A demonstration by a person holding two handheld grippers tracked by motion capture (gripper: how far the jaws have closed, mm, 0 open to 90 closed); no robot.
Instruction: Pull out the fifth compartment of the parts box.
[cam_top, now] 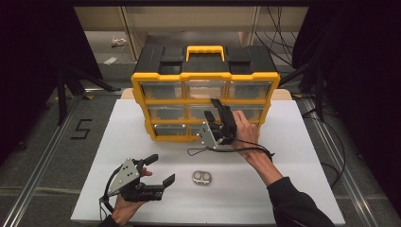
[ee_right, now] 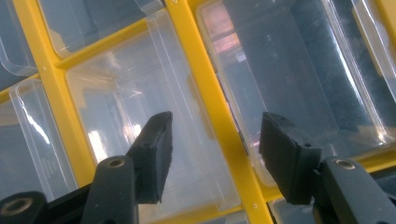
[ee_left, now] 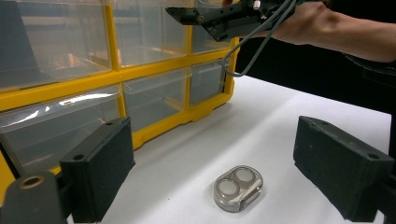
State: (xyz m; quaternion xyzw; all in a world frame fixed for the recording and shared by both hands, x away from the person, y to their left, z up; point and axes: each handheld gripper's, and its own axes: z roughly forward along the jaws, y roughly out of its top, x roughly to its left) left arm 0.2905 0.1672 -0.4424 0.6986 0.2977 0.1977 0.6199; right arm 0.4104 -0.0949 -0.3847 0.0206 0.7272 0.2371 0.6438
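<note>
The right gripper (cam_top: 218,112), jaws spread and empty, faces the yellow-framed cabinet's clear plastic drawer (ee_right: 154,107) directly ahead, straddling a yellow divider (ee_right: 219,116).

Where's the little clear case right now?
The clear case lies on the white table, in front of the yellow drawer cabinet, just right of the left hand-held gripper.

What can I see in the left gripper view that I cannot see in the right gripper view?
Left gripper view alone: the small clear case lying on the white table between the open left gripper, and the other hand. Right gripper view alone: the right gripper from behind, jaws apart either side of a yellow divider. Both: the yellow drawer cabinet with clear drawers.
</note>
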